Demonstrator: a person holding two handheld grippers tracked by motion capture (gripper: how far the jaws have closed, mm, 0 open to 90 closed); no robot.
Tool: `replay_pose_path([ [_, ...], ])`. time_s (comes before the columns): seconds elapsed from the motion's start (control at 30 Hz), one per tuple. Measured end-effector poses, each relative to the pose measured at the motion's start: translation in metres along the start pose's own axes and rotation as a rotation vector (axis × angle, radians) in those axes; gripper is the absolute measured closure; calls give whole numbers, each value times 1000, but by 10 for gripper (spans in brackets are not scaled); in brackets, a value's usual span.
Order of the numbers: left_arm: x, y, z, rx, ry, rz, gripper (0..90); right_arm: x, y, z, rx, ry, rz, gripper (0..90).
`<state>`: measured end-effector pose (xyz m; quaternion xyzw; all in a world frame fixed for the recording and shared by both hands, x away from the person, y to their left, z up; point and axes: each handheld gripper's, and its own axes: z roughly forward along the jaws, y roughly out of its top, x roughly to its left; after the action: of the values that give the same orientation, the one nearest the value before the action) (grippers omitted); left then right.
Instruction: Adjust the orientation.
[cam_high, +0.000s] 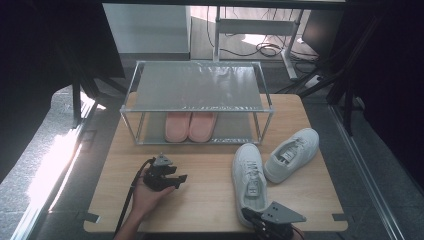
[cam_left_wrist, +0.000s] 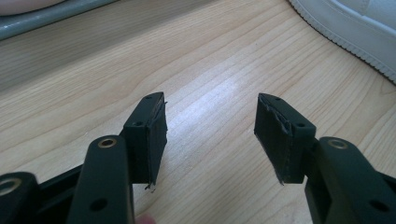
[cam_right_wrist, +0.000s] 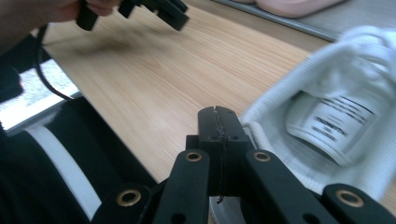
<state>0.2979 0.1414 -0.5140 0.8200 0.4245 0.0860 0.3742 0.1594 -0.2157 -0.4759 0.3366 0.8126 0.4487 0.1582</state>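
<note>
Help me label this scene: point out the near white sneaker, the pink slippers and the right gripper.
near white sneaker (cam_high: 248, 172), high view, laces.
pink slippers (cam_high: 190, 125), high view, where the two meet.
right gripper (cam_right_wrist: 218, 122), right gripper view, closed jaw tips.

free: bare wood left of near sneaker (cam_high: 249, 181) | blocked: shoe rack (cam_high: 196, 108) behind, probably

Grey floor (cam_high: 60, 165), sunlit patch, tangled cables (cam_high: 267, 48)

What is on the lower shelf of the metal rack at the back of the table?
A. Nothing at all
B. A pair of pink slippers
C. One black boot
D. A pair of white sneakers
B: the pink slippers sit side by side on the lower shelf of the rack, while both white sneakers lie on the table in front.
</note>
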Motion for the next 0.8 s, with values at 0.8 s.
replay_pose_path([
  [0.8, -1, 5, 7, 6, -11, 6, 447, -36, -18, -34, 9, -44, 81, 897],
])
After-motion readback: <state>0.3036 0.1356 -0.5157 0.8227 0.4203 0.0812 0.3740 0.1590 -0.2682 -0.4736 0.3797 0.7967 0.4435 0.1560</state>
